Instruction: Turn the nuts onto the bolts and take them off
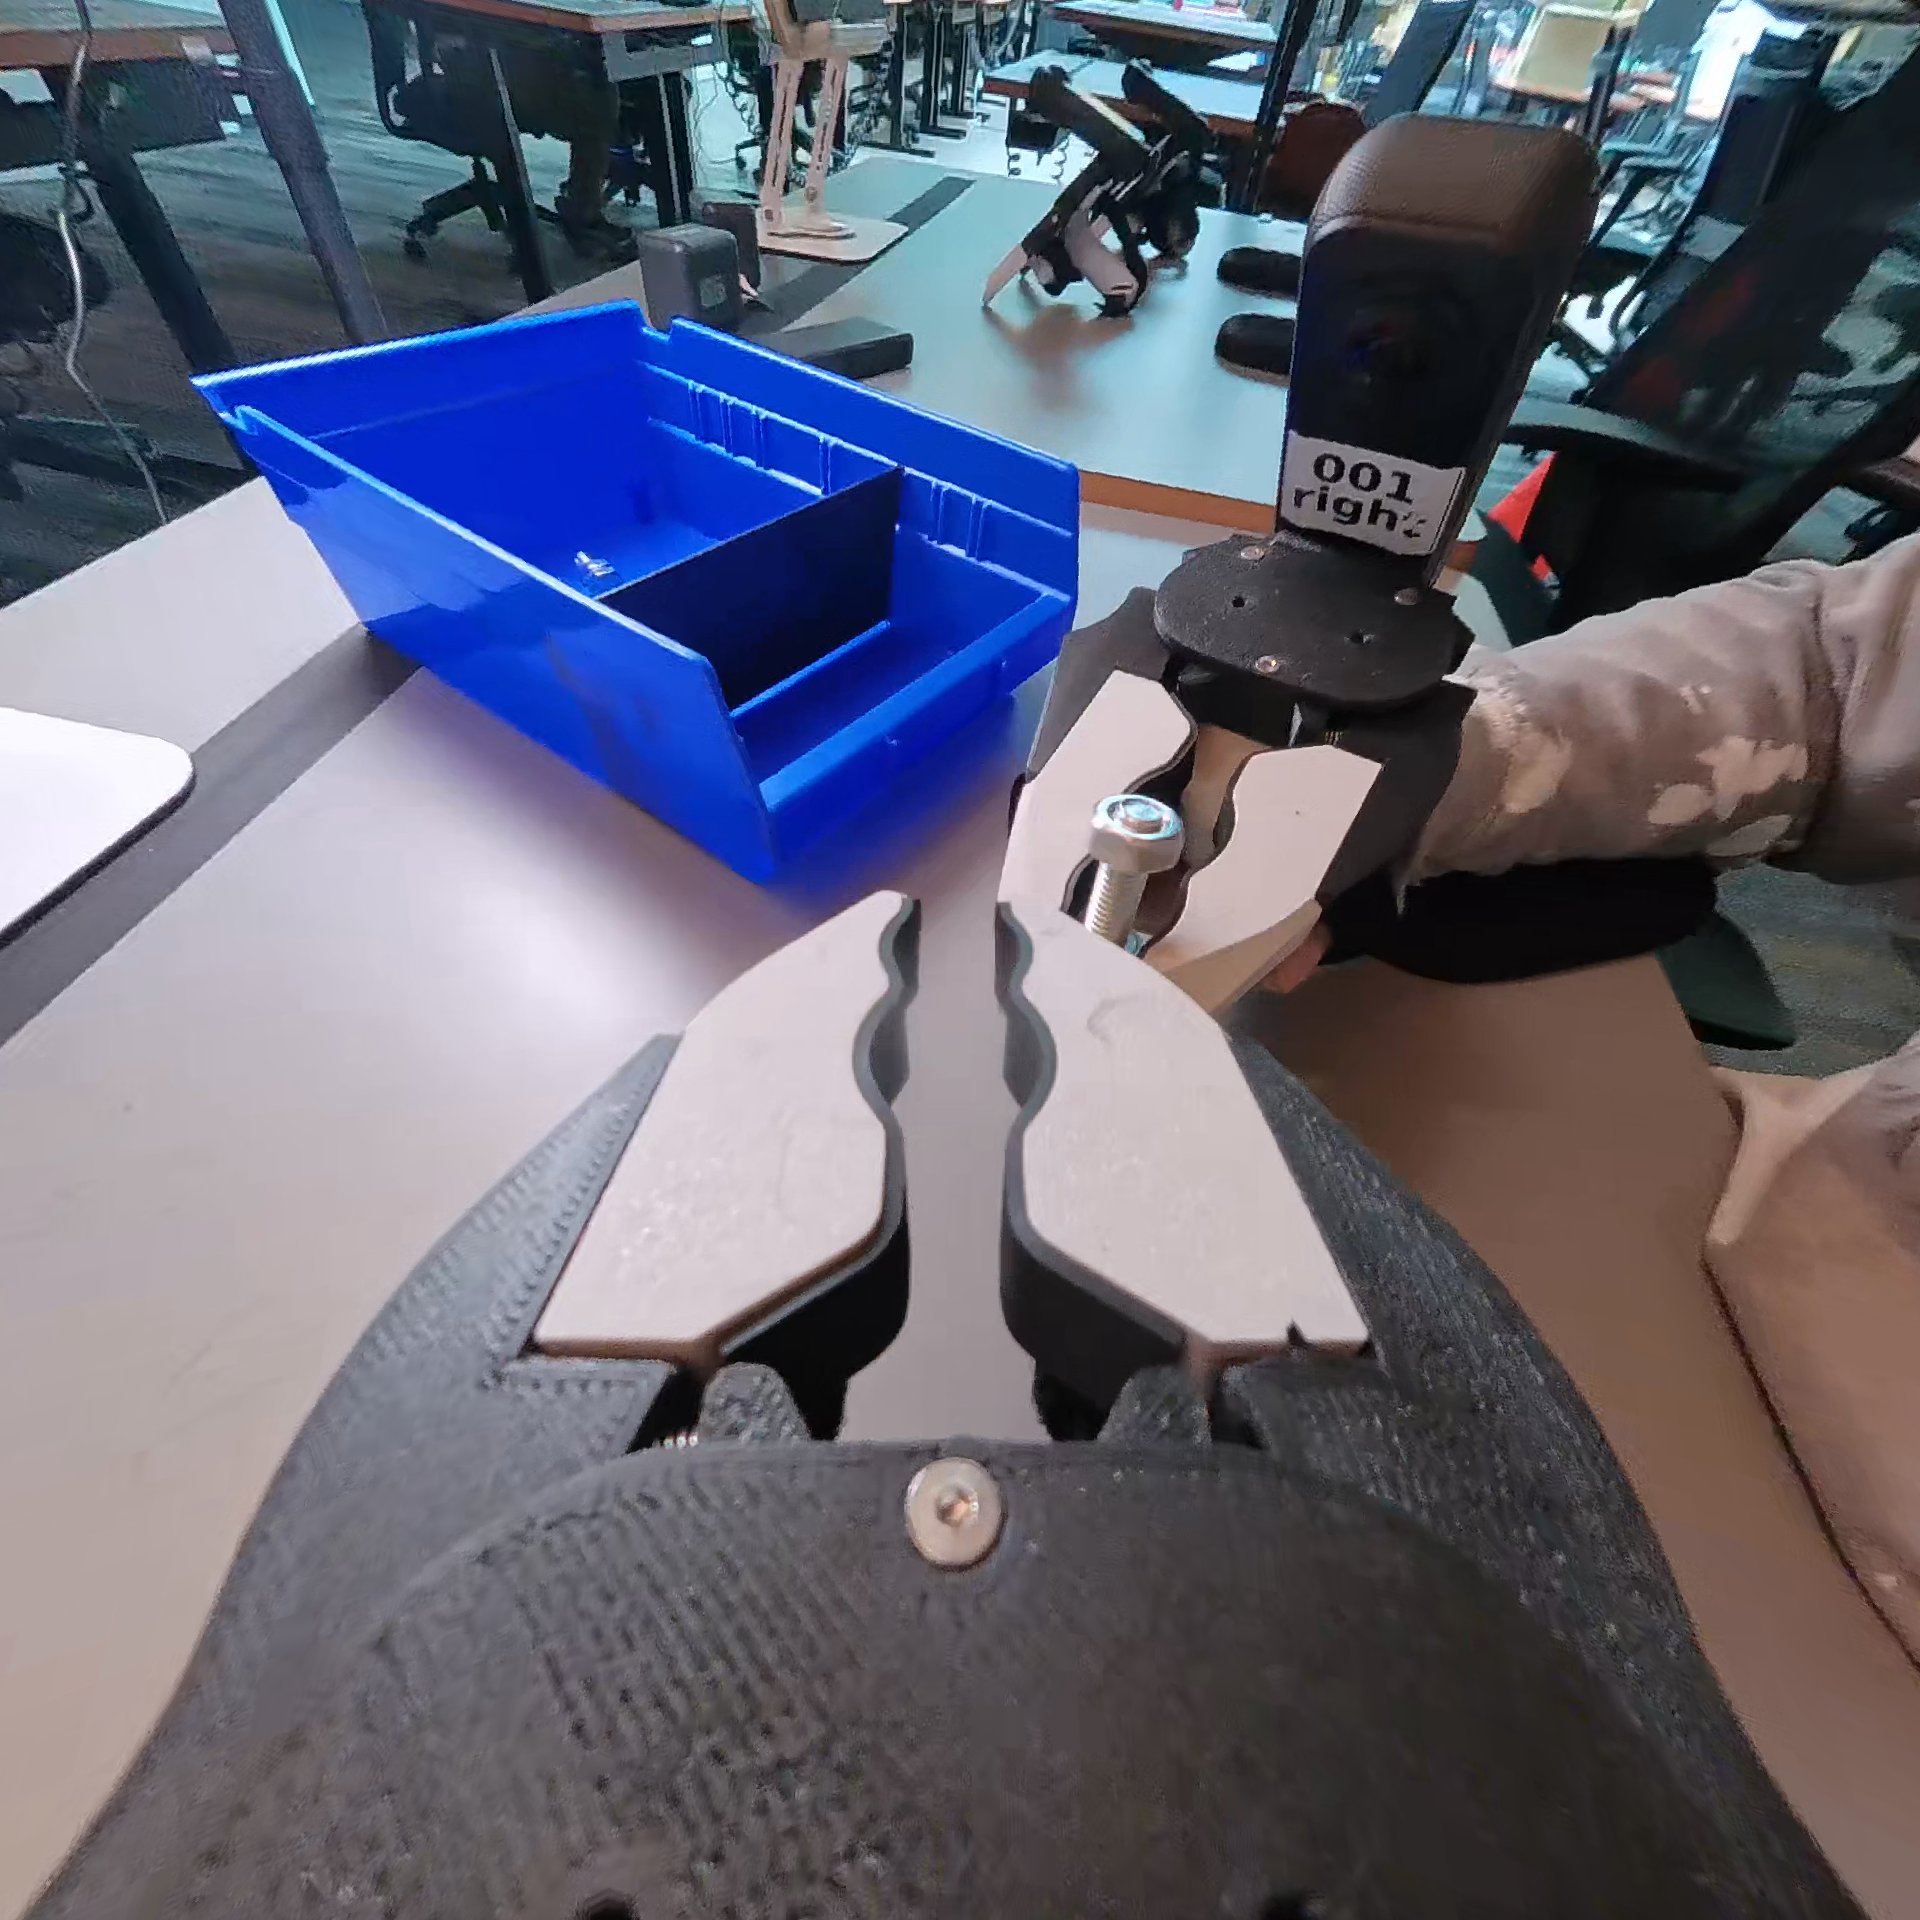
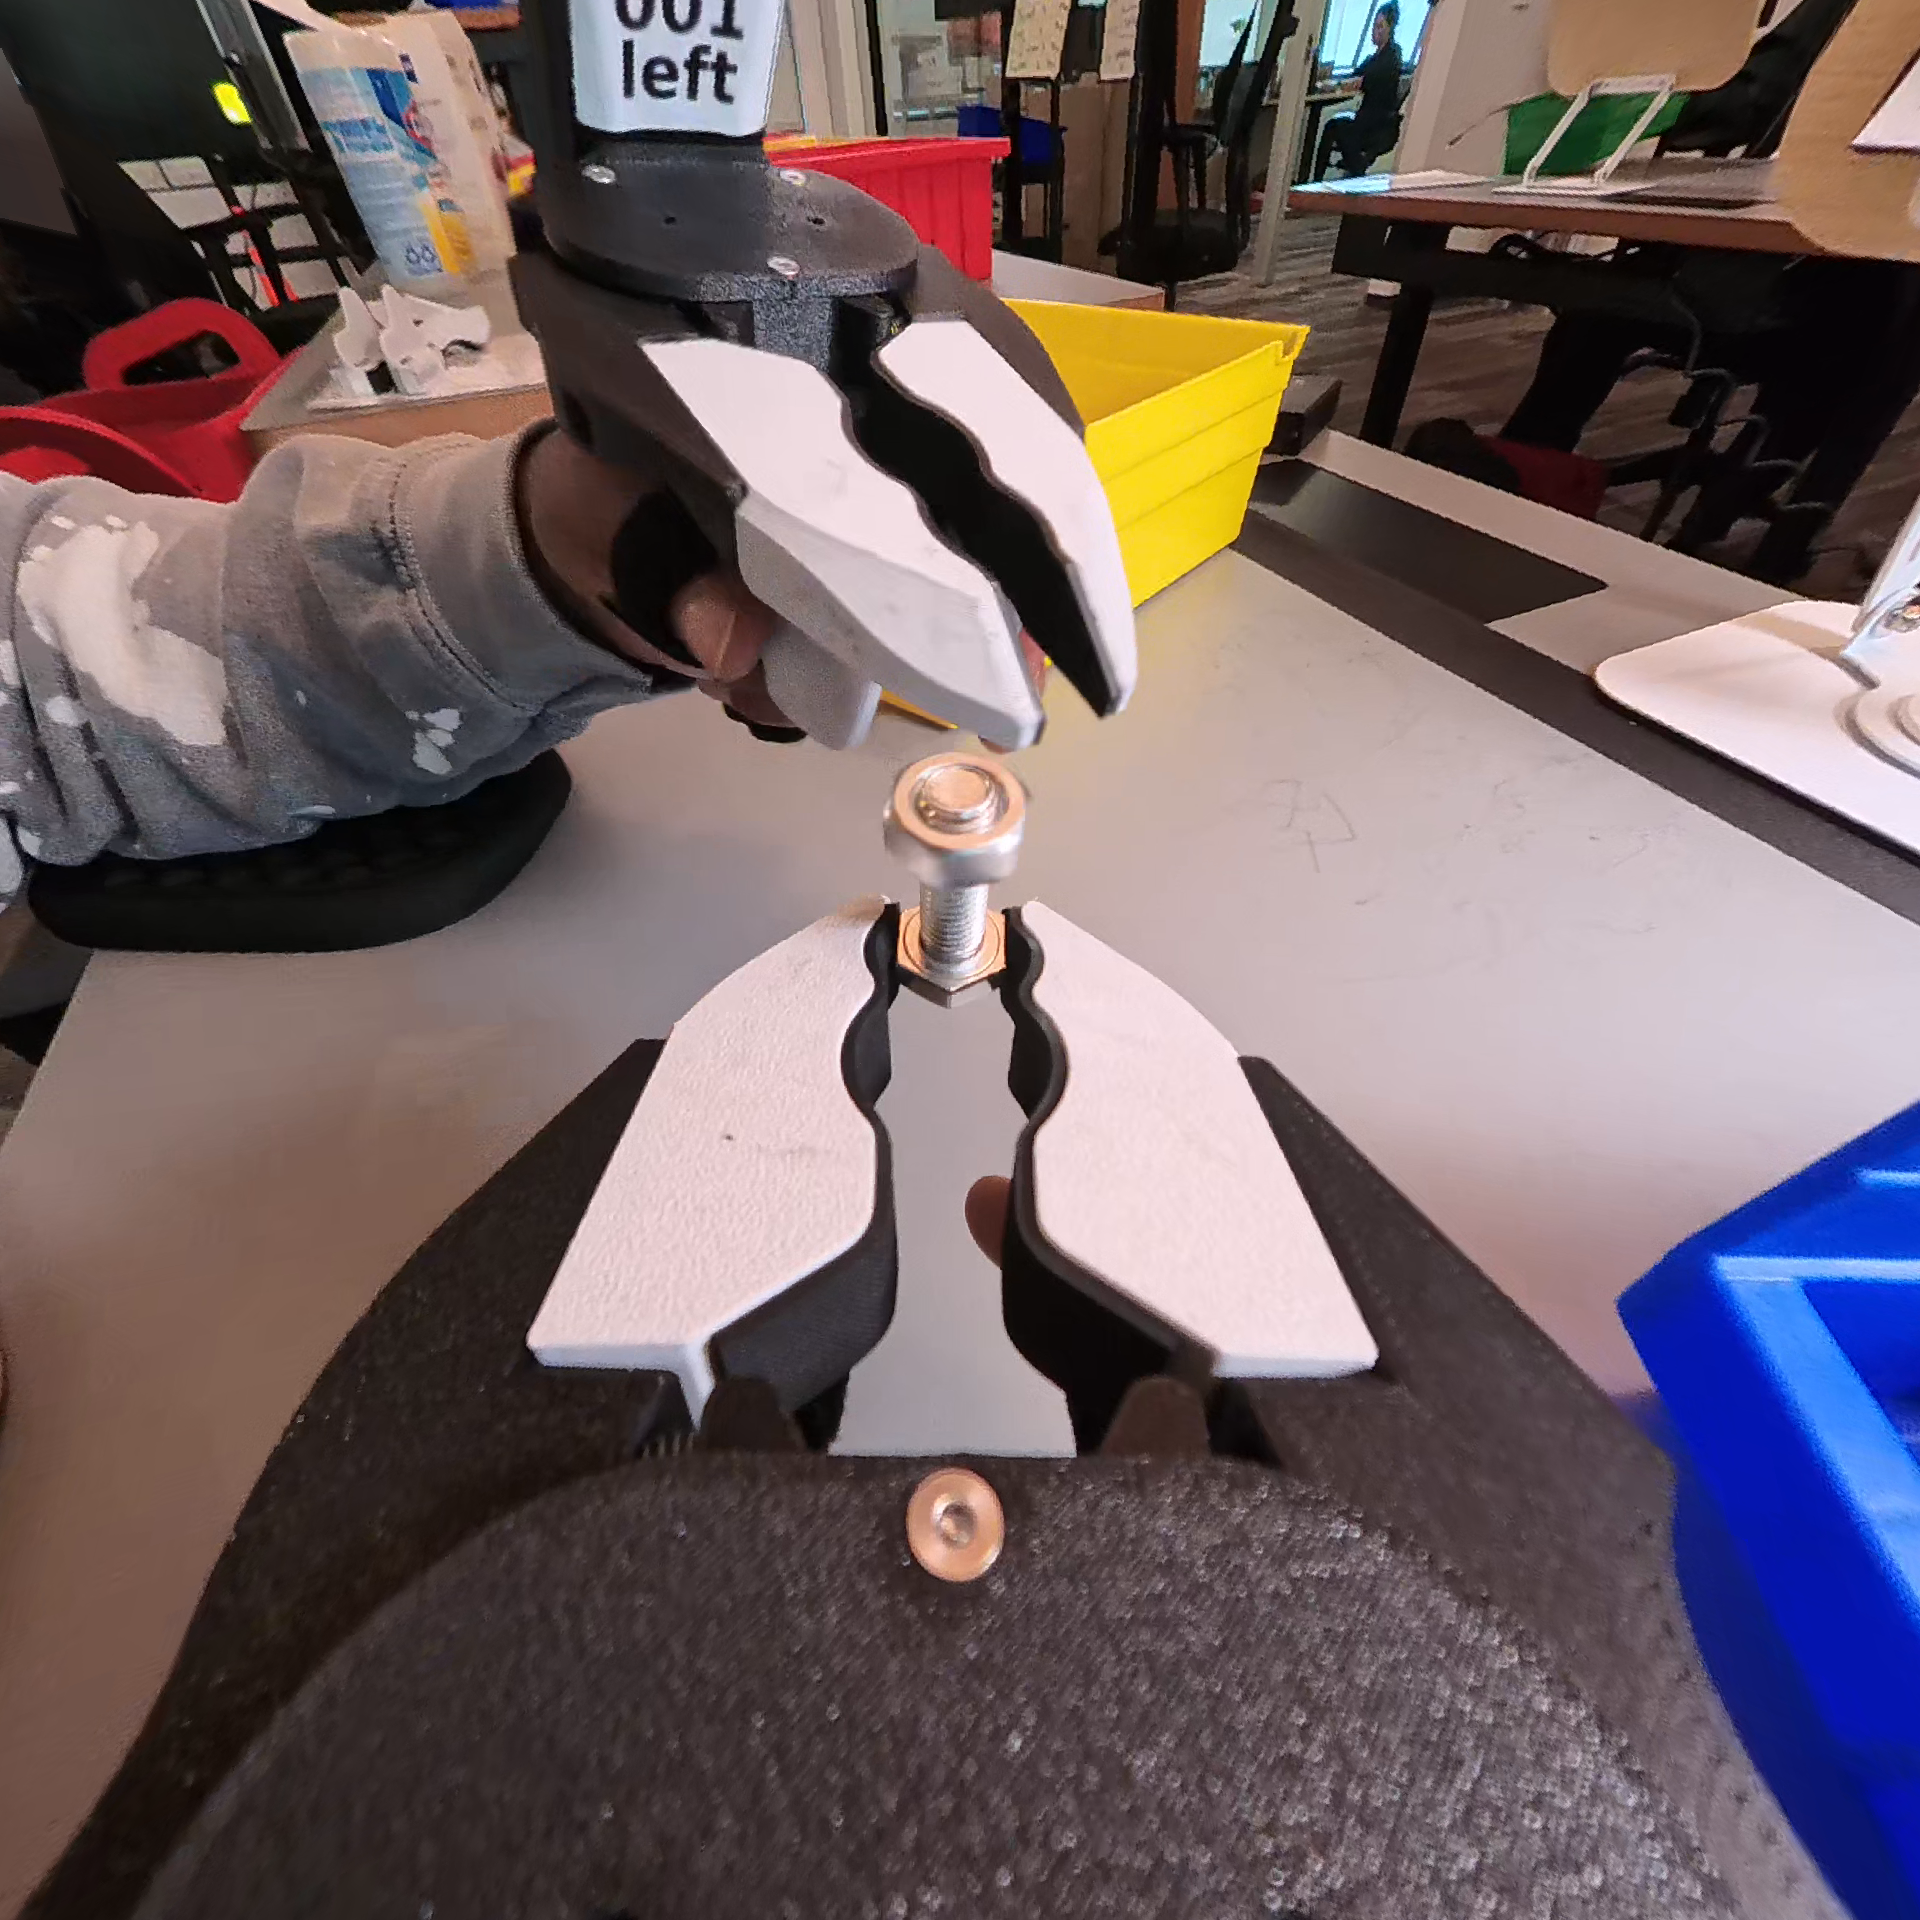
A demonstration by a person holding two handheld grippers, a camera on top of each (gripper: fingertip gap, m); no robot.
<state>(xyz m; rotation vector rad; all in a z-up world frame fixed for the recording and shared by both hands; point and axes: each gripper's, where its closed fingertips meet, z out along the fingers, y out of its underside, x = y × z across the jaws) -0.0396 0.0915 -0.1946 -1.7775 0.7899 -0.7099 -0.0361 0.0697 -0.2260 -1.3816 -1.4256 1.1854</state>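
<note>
The right gripper (image 2: 951, 940) is clenched on a hex nut (image 2: 948, 975) at its very fingertips, and a bolt (image 2: 951, 883) is threaded through that nut. The bolt's long axis runs straight forward out of the right gripper, in line with its fingers, with the threaded shank next to the tips and the round head (image 2: 954, 810) at the far end. In the left wrist view the same bolt (image 1: 1122, 862) shows as standing roughly upright between the right gripper's (image 1: 1153, 914) fingers, head on top.

The left gripper (image 2: 1049, 707) sits just beyond the bolt head from the right gripper, its tips pointed back at the head and close to it but apart, with a visible gap. Its jaws are nearly together and hold nothing; in its own view the left gripper (image 1: 956, 914) shows only a narrow empty slot between its fingers. From the left gripper, the bolt lies ahead and to its right, just beside its right fingertip.

The coming move seems to turn on this head-on alignment: the left gripper is the free one and the nearer to the head, so it would likely need to open a little and close around the head, along the bolt's axis, to turn it against the held nut

A blue bin (image 1: 644, 561) with a dark divider sits farther ahead of the left gripper, to its left
</note>
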